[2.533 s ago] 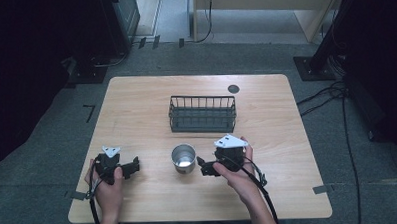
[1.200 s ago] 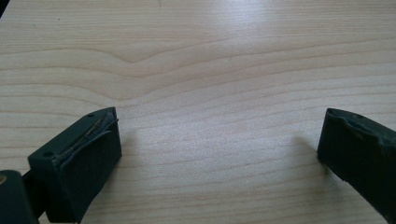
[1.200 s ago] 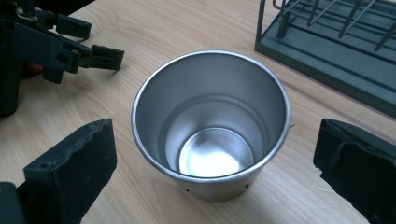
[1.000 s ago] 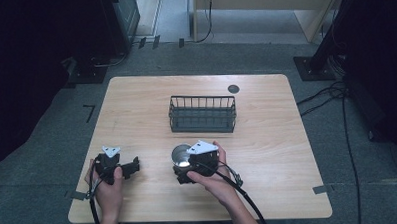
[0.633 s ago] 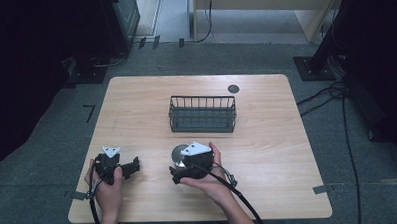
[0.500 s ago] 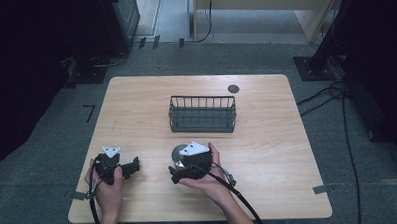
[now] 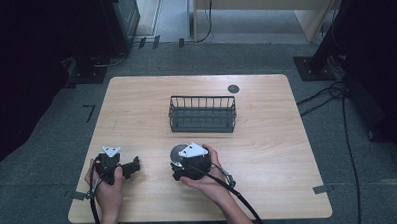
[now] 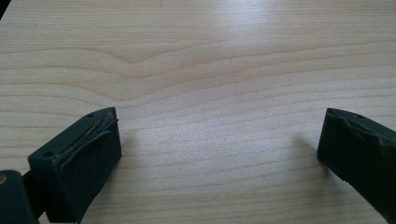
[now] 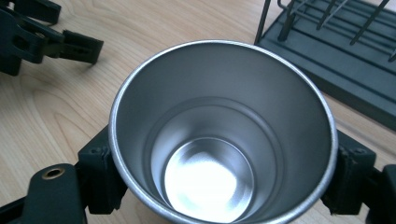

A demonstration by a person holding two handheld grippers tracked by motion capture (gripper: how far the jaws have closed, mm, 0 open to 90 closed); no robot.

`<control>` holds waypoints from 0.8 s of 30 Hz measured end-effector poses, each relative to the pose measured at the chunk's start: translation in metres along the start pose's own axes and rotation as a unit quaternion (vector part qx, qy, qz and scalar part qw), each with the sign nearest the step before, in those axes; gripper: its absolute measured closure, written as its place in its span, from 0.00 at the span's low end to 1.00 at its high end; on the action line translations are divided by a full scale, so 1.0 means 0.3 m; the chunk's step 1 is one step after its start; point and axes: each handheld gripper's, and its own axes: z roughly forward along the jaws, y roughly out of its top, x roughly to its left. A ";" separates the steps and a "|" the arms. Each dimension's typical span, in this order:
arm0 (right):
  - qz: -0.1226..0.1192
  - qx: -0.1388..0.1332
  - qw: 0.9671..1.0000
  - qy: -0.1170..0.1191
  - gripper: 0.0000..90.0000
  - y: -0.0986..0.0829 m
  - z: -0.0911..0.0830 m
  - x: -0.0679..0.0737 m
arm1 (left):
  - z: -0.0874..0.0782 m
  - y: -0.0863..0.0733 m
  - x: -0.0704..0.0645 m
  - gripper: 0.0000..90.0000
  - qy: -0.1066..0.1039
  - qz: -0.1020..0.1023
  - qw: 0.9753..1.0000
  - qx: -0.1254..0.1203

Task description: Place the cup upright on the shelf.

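Note:
A shiny steel cup (image 9: 219,140) stands upright between the two black jaws of my right gripper (image 9: 223,179), which press on its left and right sides. From above, the right gripper (image 7: 182,161) sits at the table's front middle, and a sliver of the cup's rim (image 7: 176,153) peeks out beside it. At the front left, my left gripper (image 7: 132,167) rests low over the wood and points right. Its jaws stand wide apart over bare wood, so the left gripper (image 8: 219,135) is open and holds nothing.
A black wire basket (image 7: 202,114) stands at the middle of the wooden table (image 7: 268,154), just beyond the cup; its corner (image 9: 336,46) lies close in the right gripper view. A small dark disc (image 7: 233,89) lies near the far edge.
The right gripper has moved left from beside the cup until its jaws took hold of it; in the last half second it barely moved. The left gripper stayed still.

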 end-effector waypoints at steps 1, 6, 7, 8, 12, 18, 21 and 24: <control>0.000 -0.003 1.000 0.001 0.21 0.002 -0.004 0.000 | 0.000 0.000 0.000 0.00 0.000 0.000 1.000 0.000; 0.006 -0.016 1.000 0.005 0.21 0.014 -0.028 -0.010 | 0.000 0.000 0.000 0.00 0.000 0.000 1.000 0.000; 0.008 -0.018 1.000 0.006 0.21 0.017 -0.033 -0.014 | 0.000 0.000 0.000 0.00 0.000 0.000 1.000 0.000; 0.008 -0.019 1.000 0.005 0.21 0.019 -0.039 -0.017 | 0.000 0.000 0.000 0.00 0.000 0.000 1.000 0.000; 0.012 -0.023 1.000 0.005 0.21 0.028 -0.054 -0.028 | 0.000 0.000 0.000 0.00 0.000 0.000 1.000 0.000; 0.016 -0.032 0.999 -0.001 0.21 0.057 -0.087 -0.065 | 0.000 0.000 0.000 0.00 0.000 0.000 1.000 0.000; 0.018 -0.034 0.999 -0.004 0.21 0.065 -0.097 -0.080 | 0.000 0.000 0.000 0.00 0.000 0.000 1.000 0.000; 0.018 -0.036 0.999 -0.012 0.21 0.079 -0.113 -0.109 | 0.000 0.000 0.000 0.00 0.000 0.000 1.000 0.000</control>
